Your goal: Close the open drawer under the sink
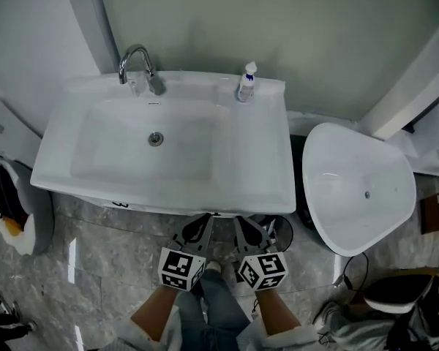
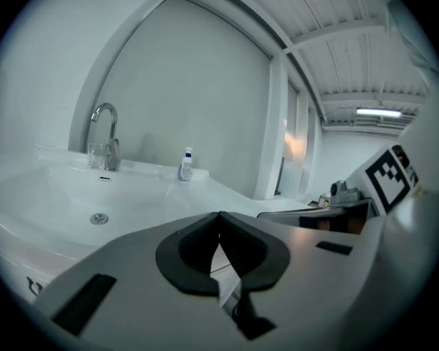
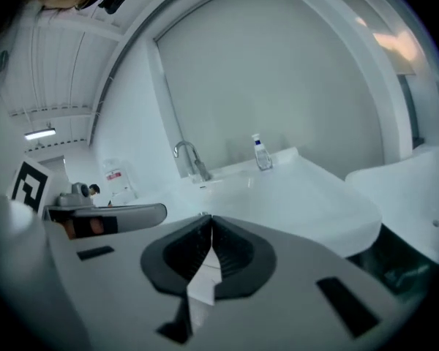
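Note:
The white sink (image 1: 256,174) fills the middle of the head view. Under its front rim only a narrow white strip of the cabinet front (image 1: 143,206) shows; the drawer itself is hidden, so I cannot tell how far out it stands. My left gripper (image 1: 206,219) and right gripper (image 1: 238,221) are side by side just in front of that rim, tips pointing at it. The left gripper (image 2: 219,215) has its jaws shut with nothing between them. My right gripper (image 3: 208,217) is also shut and empty. Both gripper views look over the basin top (image 2: 73,203).
A chrome faucet (image 1: 135,64) and a small soap bottle (image 1: 246,83) stand at the sink's back. A white oval tub (image 1: 355,189) sits close on the right with cables (image 1: 351,269) below it. A black and white object (image 1: 11,207) lies on the grey marble floor (image 1: 95,262) at left.

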A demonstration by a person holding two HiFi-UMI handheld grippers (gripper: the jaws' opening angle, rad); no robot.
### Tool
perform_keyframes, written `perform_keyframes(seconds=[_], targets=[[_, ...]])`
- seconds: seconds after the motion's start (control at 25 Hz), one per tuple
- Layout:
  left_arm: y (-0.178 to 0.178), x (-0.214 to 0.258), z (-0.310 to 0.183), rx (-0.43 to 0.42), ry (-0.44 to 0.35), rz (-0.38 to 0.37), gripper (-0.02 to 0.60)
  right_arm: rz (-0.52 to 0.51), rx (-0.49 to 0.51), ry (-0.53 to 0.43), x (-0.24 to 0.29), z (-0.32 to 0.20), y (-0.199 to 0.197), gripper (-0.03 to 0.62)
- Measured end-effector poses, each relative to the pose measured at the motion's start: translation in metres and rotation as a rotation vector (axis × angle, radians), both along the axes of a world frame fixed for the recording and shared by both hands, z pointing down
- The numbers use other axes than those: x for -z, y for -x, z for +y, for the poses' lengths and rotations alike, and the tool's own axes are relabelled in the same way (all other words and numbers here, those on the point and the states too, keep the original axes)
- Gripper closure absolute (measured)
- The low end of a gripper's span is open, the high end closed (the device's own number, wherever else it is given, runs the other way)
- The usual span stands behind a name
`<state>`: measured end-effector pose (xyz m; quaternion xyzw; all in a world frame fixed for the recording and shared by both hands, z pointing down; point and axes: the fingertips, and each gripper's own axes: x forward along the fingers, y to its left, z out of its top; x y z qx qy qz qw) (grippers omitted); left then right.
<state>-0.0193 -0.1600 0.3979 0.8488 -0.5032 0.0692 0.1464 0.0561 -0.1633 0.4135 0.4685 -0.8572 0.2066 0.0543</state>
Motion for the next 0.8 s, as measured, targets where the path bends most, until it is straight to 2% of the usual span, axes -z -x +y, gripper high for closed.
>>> perform_keyframes(seconds=[0.16,0.48,0.8], targets=[[-0.008,0.054,0.001,0.005,-0.022,0.058,0.565,-0.037,0.025,-0.046,0.063,-0.005,0.002,0.583],[-0.022,0.153,0.007,-0.046,-0.135,0.09,0.565,-0.113,0.082,-0.125,0.16,-0.001,-0.004,0.585],[-0.026,0.209,0.03,-0.106,-0.206,0.09,0.565,-0.057,0.161,-0.164,0.204,0.029,0.003,0.585]])
